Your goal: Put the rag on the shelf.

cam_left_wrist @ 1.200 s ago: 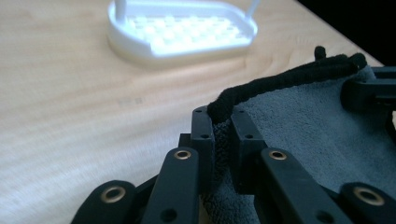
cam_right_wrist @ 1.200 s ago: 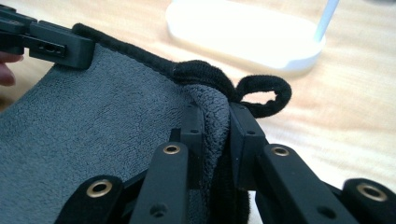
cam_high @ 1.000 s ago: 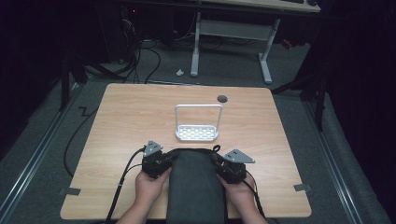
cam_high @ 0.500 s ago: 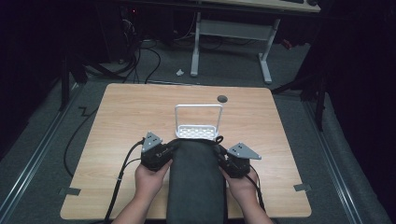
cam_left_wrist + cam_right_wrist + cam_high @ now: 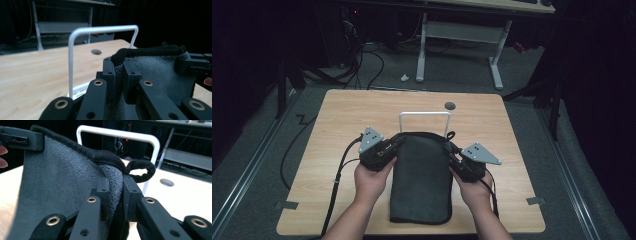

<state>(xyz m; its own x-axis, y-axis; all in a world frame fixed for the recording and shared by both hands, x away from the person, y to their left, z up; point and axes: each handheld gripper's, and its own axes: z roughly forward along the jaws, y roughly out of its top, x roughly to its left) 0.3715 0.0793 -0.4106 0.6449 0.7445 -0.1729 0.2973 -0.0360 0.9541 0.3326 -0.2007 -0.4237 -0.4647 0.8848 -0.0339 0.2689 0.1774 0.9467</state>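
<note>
A: Start at the jaws. What does the left gripper [image 5: 118,75] have?

B: In the left gripper view its two black jaws are clamped on the top corner of a dark grey towel [image 5: 421,175]. The fleecy cloth is squeezed into a fold between the pads, and the towel's thick black hem runs off from there toward the other corner.

A: And the right gripper [image 5: 115,195]?

B: The same, mirrored. In the right gripper view its jaws pinch the opposite top corner, with the nap bunched between the pads. A small black hanging loop [image 5: 140,170] sticks out of the hem just past the jaws.

A: How does the towel look overall?

B: Dark charcoal, plush, with a darker bound edge all round. From the high view it is a long rectangle with rounded lower corners. Its top edge is stretched between the two grippers, and the rest runs back toward the person. Whether the lower end rests on the table [image 5: 337,120] I cannot tell.

A: Where is it on the table?

B: Over the near middle of the light wooden top, between the person's hands. Just behind its top edge stands a white wire rack [image 5: 424,116], whose hoop rises above the hem in both gripper views. Farther back is a round dark hole [image 5: 450,105] in the tabletop.
</note>
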